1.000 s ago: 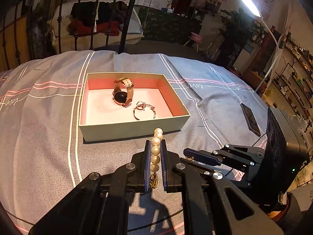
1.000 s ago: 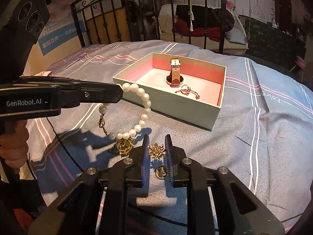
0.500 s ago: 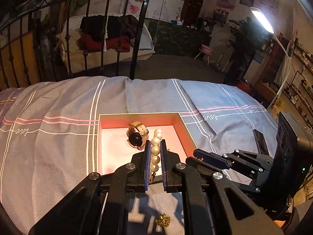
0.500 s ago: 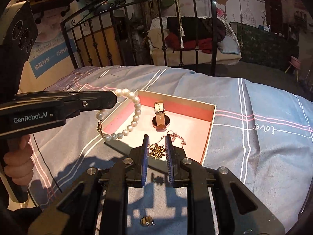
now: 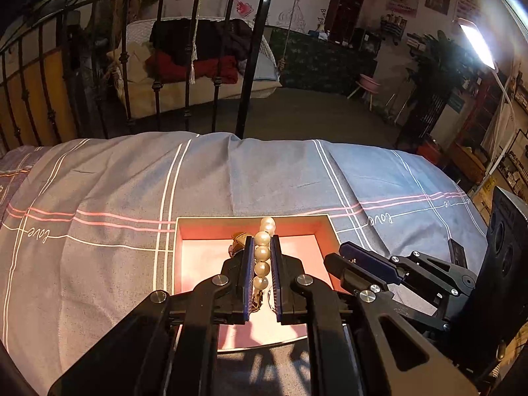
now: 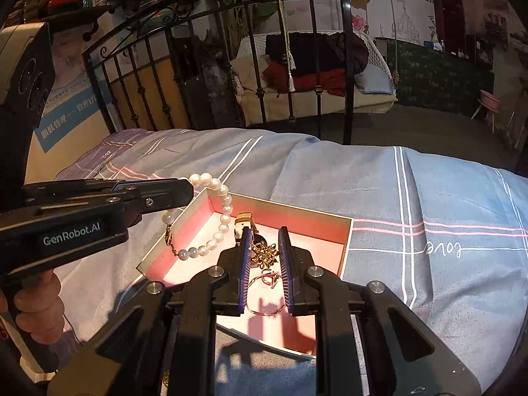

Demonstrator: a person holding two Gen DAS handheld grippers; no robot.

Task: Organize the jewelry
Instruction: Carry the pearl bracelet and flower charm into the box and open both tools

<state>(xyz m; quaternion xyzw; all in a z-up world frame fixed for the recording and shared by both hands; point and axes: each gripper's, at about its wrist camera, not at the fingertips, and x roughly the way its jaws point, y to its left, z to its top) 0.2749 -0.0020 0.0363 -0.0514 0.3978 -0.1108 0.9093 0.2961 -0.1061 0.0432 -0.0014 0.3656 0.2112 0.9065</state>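
left wrist view: the left gripper (image 5: 262,257) has its fingers (image 5: 245,264) pinched nearly closed on the pearl bracelet (image 5: 263,247), which sits as a straight run of cream beads between the pads, the top beads poking out past the tips. it hangs over the pink-lined box (image 5: 204,257) on the bed (image 5: 99,191). to do this step well, i'd judge it best to bring the beads low over the bare pink floor before letting go, so the strand settles in a loop and doesn't spill over the rim. the right gripper (image 5: 359,259) shows at the side, also over the box.

right wrist view: the right gripper (image 6: 264,247) has its fingers (image 6: 245,250) closed to a narrow gap on a gold ornament (image 6: 264,252), filigree-like and shiny. below it in the box (image 6: 346,241) lie a watch (image 6: 244,222) with a tan strap and a thin rose-gold bangle (image 6: 269,279); better to release beside them than on top, to avoid tangling. here the bracelet (image 6: 217,217) dangles from the left gripper (image 6: 188,191) in a loop over the box's near corner, glossy round pearls joined by a small gold clasp (image 6: 169,239).
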